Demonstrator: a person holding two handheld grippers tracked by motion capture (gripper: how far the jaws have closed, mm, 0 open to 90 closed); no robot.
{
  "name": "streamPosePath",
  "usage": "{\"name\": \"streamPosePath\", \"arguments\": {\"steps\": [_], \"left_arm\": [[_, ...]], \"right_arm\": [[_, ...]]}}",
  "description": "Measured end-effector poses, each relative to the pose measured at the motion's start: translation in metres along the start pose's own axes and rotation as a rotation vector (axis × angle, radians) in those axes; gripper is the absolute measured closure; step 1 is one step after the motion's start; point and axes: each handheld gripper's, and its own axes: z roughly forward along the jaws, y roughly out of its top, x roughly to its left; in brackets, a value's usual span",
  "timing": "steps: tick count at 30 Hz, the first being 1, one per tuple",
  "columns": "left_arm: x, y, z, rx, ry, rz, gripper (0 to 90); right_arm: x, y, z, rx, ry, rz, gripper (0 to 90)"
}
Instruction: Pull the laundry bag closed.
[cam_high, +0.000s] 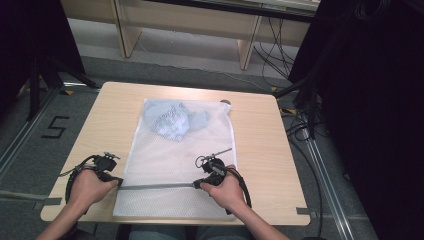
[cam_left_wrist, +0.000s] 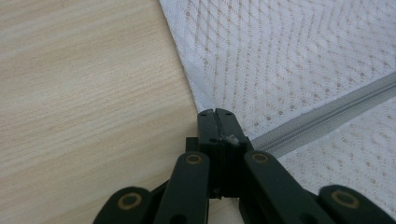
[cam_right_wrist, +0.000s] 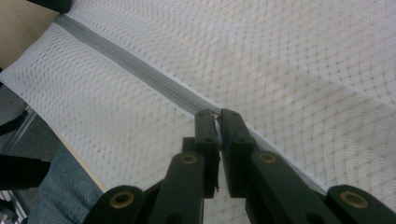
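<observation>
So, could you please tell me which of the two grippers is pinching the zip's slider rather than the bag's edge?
The right gripper, partway along the grey zip, has the small metal slider between its jaws. The left gripper clamps the mesh laundry bag at the zip's end.

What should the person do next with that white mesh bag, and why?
Probably slide the right hand-held gripper along the grey zipper, while the left hand-held gripper anchors the mesh bag's edge. Both are shut at the zipper, the right seemingly on the pull, and bluish clothing lies inside.
</observation>
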Motion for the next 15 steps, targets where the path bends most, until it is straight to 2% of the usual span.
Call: {"name": "streamPosePath", "arguments": {"steps": [5,9,11,13,15], "left_arm": [[-0.0001,-0.0003,0.0000,-0.001,0.001,0.001,90.0],[-0.0005,-0.0002,0.0003,-0.004,0.002,0.000,90.0],[-0.0008,0.0001,0.0001,0.000,0.005,0.000,90.0],[-0.0005,-0.0003,0.0005,-0.008,0.002,-0.001,90.0],[-0.0003,0.0000,0.0001,-0.001,0.001,0.001,90.0]], "right_arm": [[-0.0027,-0.0002,-0.0013,-0.006,-0.007,-0.016,87.0],[-0.0033,-0.0008,-0.0024,-0.004,-0.004,-0.003,87.0],[-0.0047,-0.0010,-0.0025,-0.008,-0.009,-0.012,87.0],[-0.0048,-0.0009,-0.0040,0.001,-0.012,0.011,87.0],[-0.0053,-0.0012,-0.0043,-0.004,-0.016,0.003,87.0]]}}
